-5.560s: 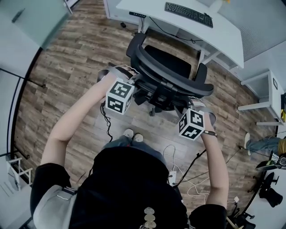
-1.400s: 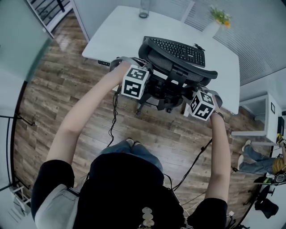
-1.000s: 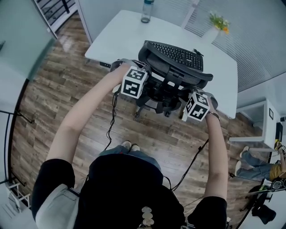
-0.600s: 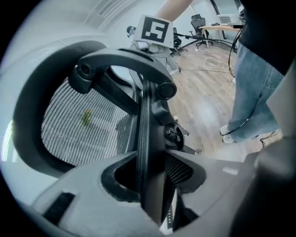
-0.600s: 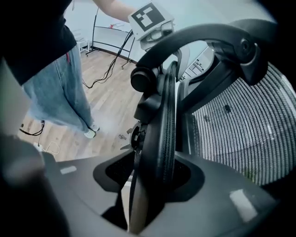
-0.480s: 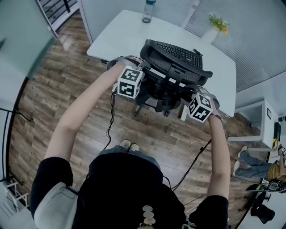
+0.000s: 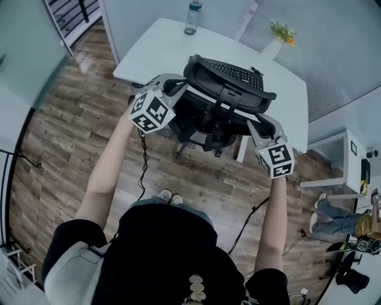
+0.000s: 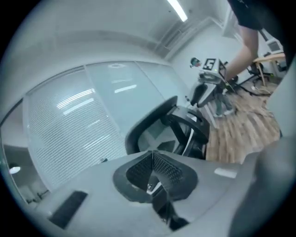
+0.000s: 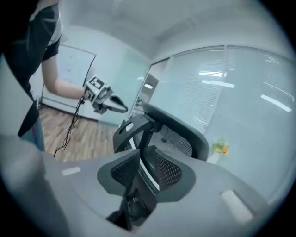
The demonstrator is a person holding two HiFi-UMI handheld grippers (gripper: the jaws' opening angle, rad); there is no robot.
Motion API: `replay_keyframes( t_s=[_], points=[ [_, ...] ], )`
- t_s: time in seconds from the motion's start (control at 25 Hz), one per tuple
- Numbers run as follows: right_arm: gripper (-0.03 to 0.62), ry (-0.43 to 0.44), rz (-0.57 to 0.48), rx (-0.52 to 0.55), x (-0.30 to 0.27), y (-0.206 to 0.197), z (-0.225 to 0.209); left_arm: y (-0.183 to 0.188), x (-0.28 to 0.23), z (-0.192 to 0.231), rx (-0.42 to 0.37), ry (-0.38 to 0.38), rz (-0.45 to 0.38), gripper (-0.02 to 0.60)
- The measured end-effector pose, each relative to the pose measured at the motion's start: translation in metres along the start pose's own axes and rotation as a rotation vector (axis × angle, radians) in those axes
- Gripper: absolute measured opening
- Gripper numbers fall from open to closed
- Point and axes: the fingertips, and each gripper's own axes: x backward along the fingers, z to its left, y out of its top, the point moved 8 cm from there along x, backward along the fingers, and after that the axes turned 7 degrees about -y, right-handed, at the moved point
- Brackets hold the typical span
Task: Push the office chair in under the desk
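The black mesh office chair [image 7: 229,89] stands tucked against the white desk [image 7: 161,47], its backrest over the desk's front edge. My left gripper [image 7: 180,84] hangs just left of the backrest, clear of it, shut with nothing in it; in its own view the pads meet [image 8: 152,159] and the chair [image 8: 159,118] lies beyond. My right gripper [image 7: 254,123] sits off the chair's right side. Its jaws [image 9: 141,159] are closing with a gap and nothing between them; the chair [image 9: 171,129] is ahead.
A keyboard [image 7: 238,72], a bottle [image 7: 190,16] and a potted plant [image 7: 280,33] rest on the desk. A black cable [image 7: 143,161] trails over the wood floor. A small white table [image 7: 333,173] stands right, with a person's legs [image 7: 333,208] beyond it.
Both grippers have drawn back from the chair: the left swung out to the left and shut, the right dropped down and right. The chair stays under the desk.
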Motion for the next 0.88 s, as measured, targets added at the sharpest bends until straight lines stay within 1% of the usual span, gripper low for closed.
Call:
replay_keyframes(
  t_s=[0.04, 0.08, 0.12, 0.2, 0.32, 0.44, 0.52, 0.64, 0.72, 0.88],
  points=[
    [0.100, -0.047, -0.040, -0.058, 0.005, 0.002, -0.001, 0.003, 0.004, 0.002, 0.049, 0.040, -0.038, 0.009],
    [0.021, -0.092, -0.077, -0.107, 0.010, 0.003, -0.002, 0.006, 0.008, 0.003, 0.093, 0.074, -0.072, 0.009],
    [-0.005, -0.132, -0.111, -0.148, 0.015, 0.004, -0.002, 0.009, 0.012, 0.003, 0.132, 0.103, -0.103, 0.009],
    [-0.005, -0.190, -0.165, -0.209, 0.023, 0.007, 0.000, 0.014, 0.020, 0.003, 0.207, 0.158, -0.159, 0.009],
    [-0.005, -0.255, -0.236, -0.305, 0.034, 0.014, 0.004, 0.016, 0.032, 0.002, 0.320, 0.255, -0.230, 0.008],
    [-0.005, -0.350, -0.334, -0.423, 0.053, 0.020, 0.006, 0.012, 0.044, -0.002, 0.413, 0.342, -0.271, 0.008],
    [-0.005, -0.434, -0.388, -0.494, 0.067, 0.018, 0.005, 0.010, 0.049, -0.006, 0.445, 0.374, -0.275, 0.008],
    [-0.005, -0.526, -0.428, -0.578, 0.079, 0.008, 0.005, 0.006, 0.053, -0.014, 0.458, 0.375, -0.261, 0.008],
    [-0.005, -0.554, -0.415, -0.595, 0.082, -0.002, 0.009, 0.002, 0.055, -0.019, 0.463, 0.371, -0.240, 0.008],
    [-0.004, -0.588, -0.375, -0.617, 0.085, -0.020, 0.015, 0.000, 0.055, -0.024, 0.488, 0.364, -0.230, 0.008]
  ],
)
